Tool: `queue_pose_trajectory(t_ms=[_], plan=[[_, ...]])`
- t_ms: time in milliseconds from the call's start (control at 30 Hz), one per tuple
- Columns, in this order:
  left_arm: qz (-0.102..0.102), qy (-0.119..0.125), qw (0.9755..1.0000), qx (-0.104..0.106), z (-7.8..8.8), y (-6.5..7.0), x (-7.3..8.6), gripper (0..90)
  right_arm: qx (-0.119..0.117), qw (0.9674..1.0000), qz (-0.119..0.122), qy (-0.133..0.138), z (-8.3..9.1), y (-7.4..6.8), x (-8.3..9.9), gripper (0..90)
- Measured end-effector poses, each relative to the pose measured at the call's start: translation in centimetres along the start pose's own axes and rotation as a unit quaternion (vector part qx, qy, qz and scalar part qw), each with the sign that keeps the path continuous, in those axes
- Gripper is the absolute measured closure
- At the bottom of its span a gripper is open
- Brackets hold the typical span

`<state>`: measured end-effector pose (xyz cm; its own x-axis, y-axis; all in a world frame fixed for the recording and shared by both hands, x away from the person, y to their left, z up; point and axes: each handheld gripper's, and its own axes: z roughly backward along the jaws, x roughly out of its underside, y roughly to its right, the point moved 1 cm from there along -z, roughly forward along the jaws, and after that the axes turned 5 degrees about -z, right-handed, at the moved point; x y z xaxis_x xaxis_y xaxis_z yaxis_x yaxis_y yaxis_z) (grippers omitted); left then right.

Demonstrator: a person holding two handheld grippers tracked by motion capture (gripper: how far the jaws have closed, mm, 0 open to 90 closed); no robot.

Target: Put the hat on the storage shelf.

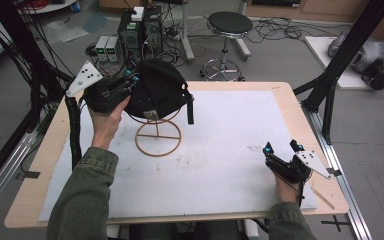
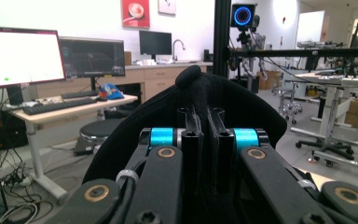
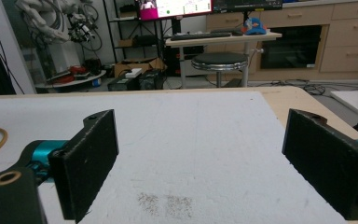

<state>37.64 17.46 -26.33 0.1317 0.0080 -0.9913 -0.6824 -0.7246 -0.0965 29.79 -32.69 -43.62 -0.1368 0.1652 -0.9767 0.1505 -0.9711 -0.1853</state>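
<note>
Cap point(image 1: 155, 92) sitting on stand point(image 1: 158, 135), left half of mat point(image 1: 220, 165); left gripper point(image 1: 132, 81) at cap's left; right gripper point(image 1: 282, 148) resting far right.

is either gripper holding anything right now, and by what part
The left gripper is shut on the black cap, pinching a fold of fabric at its edge, over the wire stand. The right gripper is open, holding nothing.

Overhead cam fwd-down (gripper cams table-level)

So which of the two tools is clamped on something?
The left tool, shut on the black cap over the wire stand; the right tool rests open, holding nothing.
</note>
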Motion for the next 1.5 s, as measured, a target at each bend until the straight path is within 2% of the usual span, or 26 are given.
queue_pose_trajectory(t_ms=[133,267,467,667,1133,1267,1333,1500], plan=[[0.002,-0.007,1.0,0.002,0.2,0.0,0.5,85.6,0.0,1.0,0.002,0.0,0.0,0.0,0.0,9.7],[-0.006,-0.017,0.9998,0.001,0.1,0.2,1.0,85.5,0.001,1.0,0.003,0.001,0.0,0.1,0.0,9.7],[0.008,-0.015,0.9999,0.003,0.4,0.2,1.7,85.0,0.001,1.0,0.003,0.002,0.0,0.1,0.0,9.7],[0.013,-0.023,0.9996,0.005,0.4,0.2,1.7,84.8,0.002,1.0,0.001,0.001,0.0,0.0,0.0,9.7],[0.024,-0.026,0.9994,-0.004,0.3,-0.3,1.5,82.3,0.001,1.0,0.003,0.002,0.0,0.1,0.0,9.7],[0.033,-0.021,0.9992,-0.004,0.4,-0.5,1.2,72.4,0.001,1.0,0.002,0.002,0.0,0.1,0.0,9.7],[0.034,-0.023,0.9991,-0.008,0.4,-0.5,1.1,63.5,0.001,1.0,0.002,0.003,0.0,0.1,0.0,9.7],[0.032,-0.018,0.9989,-0.03,0.7,-0.6,0.9,43.8,0.002,1.0,-0.001,0.002,0.0,0.1,-0.1,9.7]])
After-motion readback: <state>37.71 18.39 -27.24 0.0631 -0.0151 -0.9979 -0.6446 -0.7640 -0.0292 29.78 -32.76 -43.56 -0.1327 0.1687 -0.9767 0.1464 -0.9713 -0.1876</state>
